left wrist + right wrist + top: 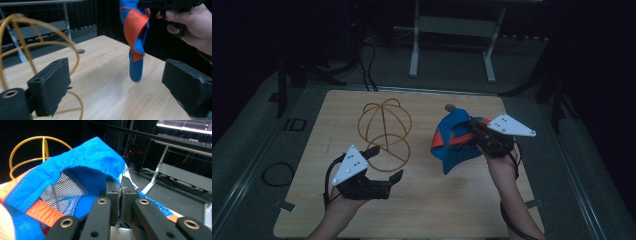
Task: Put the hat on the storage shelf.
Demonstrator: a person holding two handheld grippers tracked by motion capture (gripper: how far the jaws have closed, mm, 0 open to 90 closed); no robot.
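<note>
A blue and orange cap (pixel 451 141) hangs above the right half of the wooden table (pixel 437 210), brim pointing down toward the near side. My right gripper (pixel 473 131) is shut on its rim; in the right gripper view the jaws (pixel 121 195) pinch the blue fabric (pixel 87 157) with the mesh lining showing. A gold wire head form (pixel 384 125) lies at the table's middle left. My left gripper (pixel 388 162) hovers just in front of it, open and empty. The left gripper view has the wire form (pixel 15 17) at left and the cap (pixel 135 32) ahead.
A white stand's legs (pixel 414 50) rest on the floor beyond the table. Black cables run near them, and a cable loop (pixel 277 174) lies on the floor at left. A round grommet (pixel 451 106) sits at the table's far edge.
</note>
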